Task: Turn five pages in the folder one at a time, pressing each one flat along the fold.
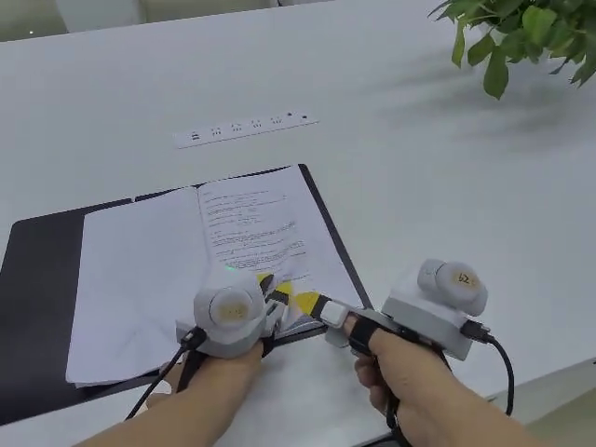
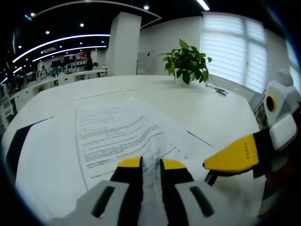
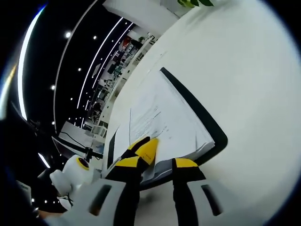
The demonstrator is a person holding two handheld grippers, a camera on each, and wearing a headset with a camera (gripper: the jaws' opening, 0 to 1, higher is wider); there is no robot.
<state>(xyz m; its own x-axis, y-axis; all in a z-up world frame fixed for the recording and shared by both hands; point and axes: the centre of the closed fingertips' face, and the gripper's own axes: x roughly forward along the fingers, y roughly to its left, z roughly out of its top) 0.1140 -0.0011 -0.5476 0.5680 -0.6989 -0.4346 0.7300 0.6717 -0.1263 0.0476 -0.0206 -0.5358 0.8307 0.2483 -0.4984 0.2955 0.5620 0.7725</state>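
A black folder [image 1: 37,270] lies open on the white table, a printed page [image 1: 251,233] on its right half and blank sheets on the left. My left gripper [image 1: 270,289] rests on the lower part of that page [image 2: 117,127], its yellow-tipped jaws [image 2: 151,164] drawn together to a narrow slit. My right gripper [image 1: 307,305] comes in from the right at the folder's bottom right corner. Its jaws [image 3: 157,162] stand open with the corner of the page stack [image 3: 164,122] between them. The two grippers' tips nearly meet, and the right gripper [image 2: 230,154] also shows in the left gripper view.
A white power strip [image 1: 244,128] is set into the table beyond the folder. A potted plant [image 1: 526,33] stands at the far right. The table's front edge [image 1: 559,368] runs close behind my right hand, where a cable hangs.
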